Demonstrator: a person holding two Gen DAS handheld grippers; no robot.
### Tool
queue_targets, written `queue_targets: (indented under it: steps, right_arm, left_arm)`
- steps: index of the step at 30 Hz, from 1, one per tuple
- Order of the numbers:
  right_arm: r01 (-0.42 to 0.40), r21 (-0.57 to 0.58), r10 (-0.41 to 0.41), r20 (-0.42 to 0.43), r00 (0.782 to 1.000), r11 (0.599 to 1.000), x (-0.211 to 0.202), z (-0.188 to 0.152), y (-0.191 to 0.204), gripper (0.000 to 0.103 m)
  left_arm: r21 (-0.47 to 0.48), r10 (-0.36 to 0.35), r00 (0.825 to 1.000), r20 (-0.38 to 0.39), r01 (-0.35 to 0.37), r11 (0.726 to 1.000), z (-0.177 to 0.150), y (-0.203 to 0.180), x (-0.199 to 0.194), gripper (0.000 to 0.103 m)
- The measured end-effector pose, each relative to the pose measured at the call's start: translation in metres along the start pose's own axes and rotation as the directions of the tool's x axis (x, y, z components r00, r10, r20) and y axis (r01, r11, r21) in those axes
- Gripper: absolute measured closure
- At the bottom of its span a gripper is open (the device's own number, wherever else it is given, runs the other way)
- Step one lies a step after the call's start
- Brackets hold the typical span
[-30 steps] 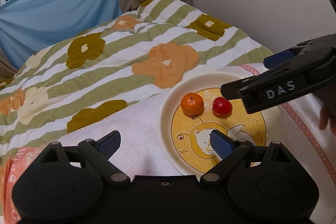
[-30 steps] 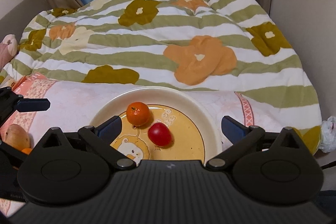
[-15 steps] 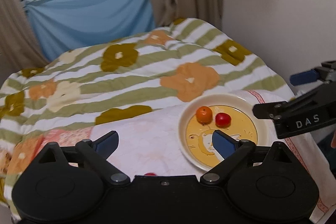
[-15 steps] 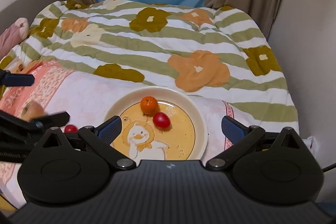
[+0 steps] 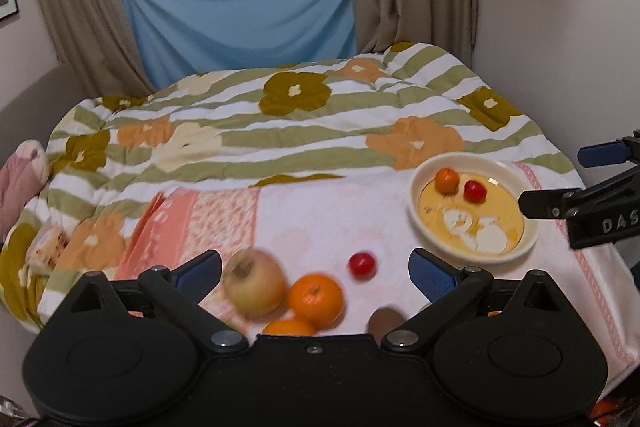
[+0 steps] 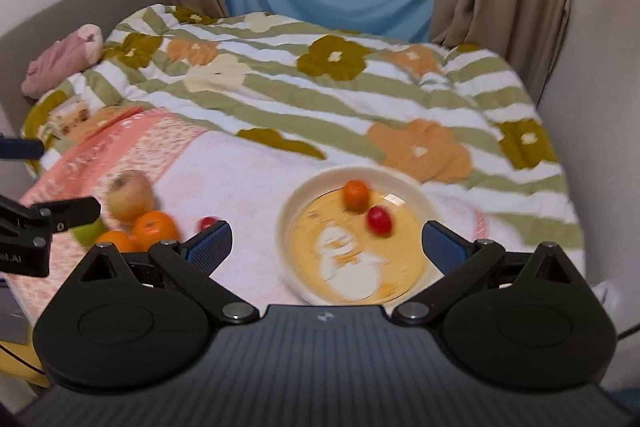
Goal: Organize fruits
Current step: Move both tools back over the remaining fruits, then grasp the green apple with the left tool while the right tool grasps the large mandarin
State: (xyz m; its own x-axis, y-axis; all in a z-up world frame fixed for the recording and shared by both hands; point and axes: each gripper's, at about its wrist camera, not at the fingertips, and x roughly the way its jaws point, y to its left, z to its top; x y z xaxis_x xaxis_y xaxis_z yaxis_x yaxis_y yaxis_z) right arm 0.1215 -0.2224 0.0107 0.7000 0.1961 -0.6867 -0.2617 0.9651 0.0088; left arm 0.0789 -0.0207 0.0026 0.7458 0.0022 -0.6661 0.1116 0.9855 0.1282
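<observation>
My left tongs (image 5: 314,273) spread, empty; right tongs (image 6: 326,241) spread, empty, "DAS" on the side. Plate (image 5: 416,183), cream rim, glossy yellow cartoon centre, holds small mandarin (image 5: 447,180) and red tomato (image 5: 475,190). Left of plate on pink towel (image 5: 320,223): tomato (image 5: 362,265), oranges (image 5: 316,301), blurred apple (image 5: 254,285).

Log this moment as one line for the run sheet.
left gripper: open, empty | right gripper: open, empty | plate: mandarin, tomato | towel: apple, oranges, tomato
</observation>
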Motion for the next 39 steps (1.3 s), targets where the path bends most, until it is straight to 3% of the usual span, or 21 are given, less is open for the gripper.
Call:
queue_targets:
  steps: [10, 20, 29, 36, 39]
  right_arm:
    - [0.003, 0.111, 0.000, -0.031, 1.000, 0.994, -0.003, -0.020, 0.083, 0.000]
    - [-0.004, 0.223, 0.023, -0.081, 0.996, 0.975, 0.032, -0.028, 0.157, 0.000]
    - [0.014, 0.269, 0.019, -0.119, 0.993, 0.963, 0.074, -0.037, 0.191, 0.000]
    - [0.007, 0.279, 0.040, -0.162, 0.986, 0.960, 0.103, -0.044, 0.207, 0.001]
    - [0.002, 0.286, 0.048, -0.168, 0.985, 0.958, 0.110, -0.045, 0.211, 0.005]
  left_arm:
    - [0.052, -0.066, 0.997, -0.046, 0.068, 0.996, -0.037, 0.063, 0.001, 0.001]
    - [0.121, -0.151, 0.984, -0.098, 0.163, 0.979, -0.061, 0.115, 0.037, 0.003]
    - [0.262, -0.212, 0.968, -0.135, 0.241, 0.934, -0.079, 0.120, 0.082, 0.009]
    - [0.340, -0.232, 0.956, -0.181, 0.282, 0.897, -0.086, 0.114, 0.110, 0.027]
    - [0.355, -0.240, 0.952, -0.188, 0.294, 0.888, -0.088, 0.114, 0.116, 0.030]
